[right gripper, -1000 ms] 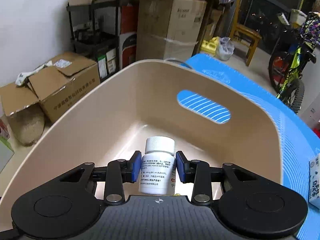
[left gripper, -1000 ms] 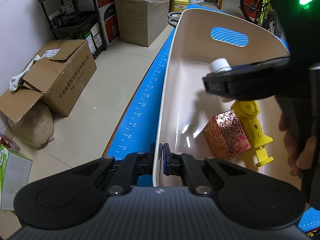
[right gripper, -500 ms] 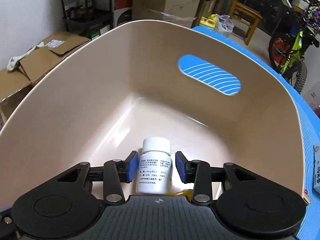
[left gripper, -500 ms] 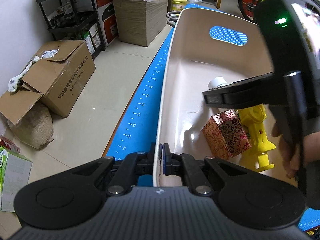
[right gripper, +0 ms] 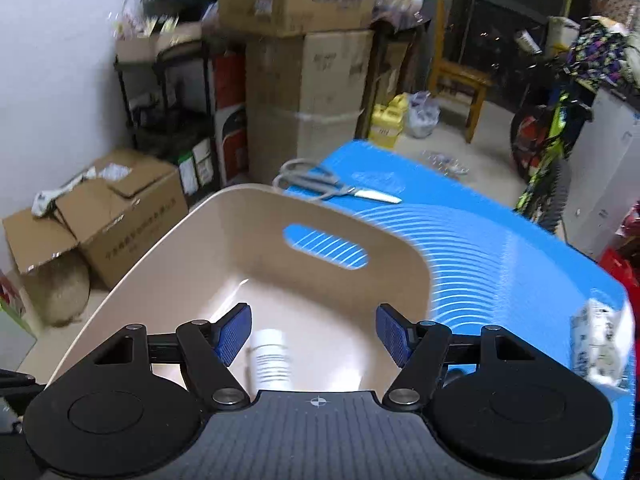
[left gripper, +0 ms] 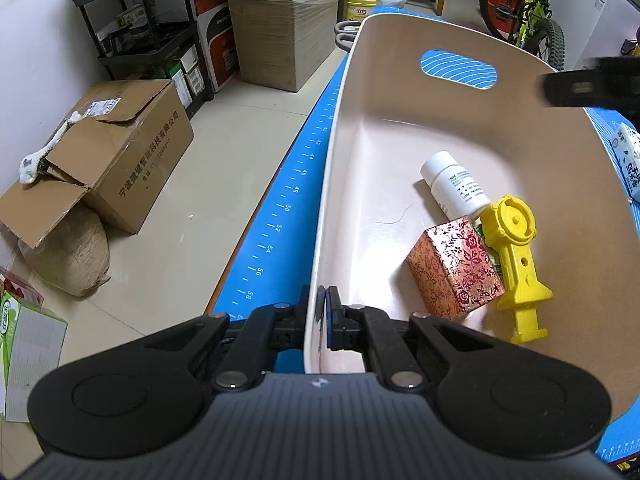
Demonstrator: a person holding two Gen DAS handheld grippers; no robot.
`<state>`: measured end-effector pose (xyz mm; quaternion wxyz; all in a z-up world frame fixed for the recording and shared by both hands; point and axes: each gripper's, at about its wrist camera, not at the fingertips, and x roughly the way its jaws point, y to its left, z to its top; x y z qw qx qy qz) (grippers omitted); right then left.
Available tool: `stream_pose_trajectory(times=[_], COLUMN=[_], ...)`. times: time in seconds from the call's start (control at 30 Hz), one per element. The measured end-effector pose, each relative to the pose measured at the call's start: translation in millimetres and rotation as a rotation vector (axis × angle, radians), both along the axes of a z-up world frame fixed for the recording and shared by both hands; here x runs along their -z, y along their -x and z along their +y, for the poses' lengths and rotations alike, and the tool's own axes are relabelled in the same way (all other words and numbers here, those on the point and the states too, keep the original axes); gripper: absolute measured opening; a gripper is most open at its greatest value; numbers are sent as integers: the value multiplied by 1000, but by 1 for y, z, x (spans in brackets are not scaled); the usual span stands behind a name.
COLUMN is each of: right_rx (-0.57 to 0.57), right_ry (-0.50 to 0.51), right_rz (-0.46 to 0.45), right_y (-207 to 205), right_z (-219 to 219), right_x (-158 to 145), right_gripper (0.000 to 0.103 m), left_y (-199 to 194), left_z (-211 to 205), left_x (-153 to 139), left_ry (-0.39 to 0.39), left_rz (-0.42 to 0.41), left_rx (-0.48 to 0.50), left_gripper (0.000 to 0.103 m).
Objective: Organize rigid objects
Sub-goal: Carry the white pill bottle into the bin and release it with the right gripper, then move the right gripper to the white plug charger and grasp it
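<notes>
Cluttered storeroom, blue mat. Left gripper (left gripper: 322, 312) clamped on tub (left gripper: 360, 128) rim. Right gripper (right gripper: 314, 334) opening, empty; white bottle (right gripper: 272, 362) lies below it in tub. Scissors (right gripper: 332, 186) ahead beyond tub, lengthwise across; right nearer.

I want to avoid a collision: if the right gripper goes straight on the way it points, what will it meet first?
Probably the white bottle lying in the beige bin, just ahead between the opening fingers; depth is unclear.
</notes>
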<state>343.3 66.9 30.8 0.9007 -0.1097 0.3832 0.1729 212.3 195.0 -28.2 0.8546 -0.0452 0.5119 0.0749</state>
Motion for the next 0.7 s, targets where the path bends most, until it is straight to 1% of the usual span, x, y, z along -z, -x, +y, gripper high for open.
stream_pose_trajectory(times=[0.13, 0.2, 0.3, 0.37, 0.5, 0.6, 0.7], right_rx=[41, 79, 132, 160, 223, 252, 251], right_ry=[-24, -43, -70, -64, -51, -30, -5], right_rz=[-31, -40, -44, -49, -24, 15, 44], right_y=[6, 7, 9, 9, 7, 5, 2], right_z=[-37, -61, -94, -111, -139, -150, -154], right_x=[-19, -27, -32, -32, -16, 6, 30], right_gripper=[76, 76, 77, 78, 80, 80, 80], left_y=[0, 0, 0, 0, 0, 1, 0], left_z=[1, 1, 1, 0, -1, 0, -1], left_x=[-1, -1, -1, -2, -2, -2, -1], left_ry=[-1, 0, -1, -3, -4, -5, -6], left_rz=[0, 1, 1, 1, 1, 1, 1], left_rx=[0, -2, -2, -3, -3, -3, -2], left_gripper=[8, 8, 8, 8, 8, 8, 8])
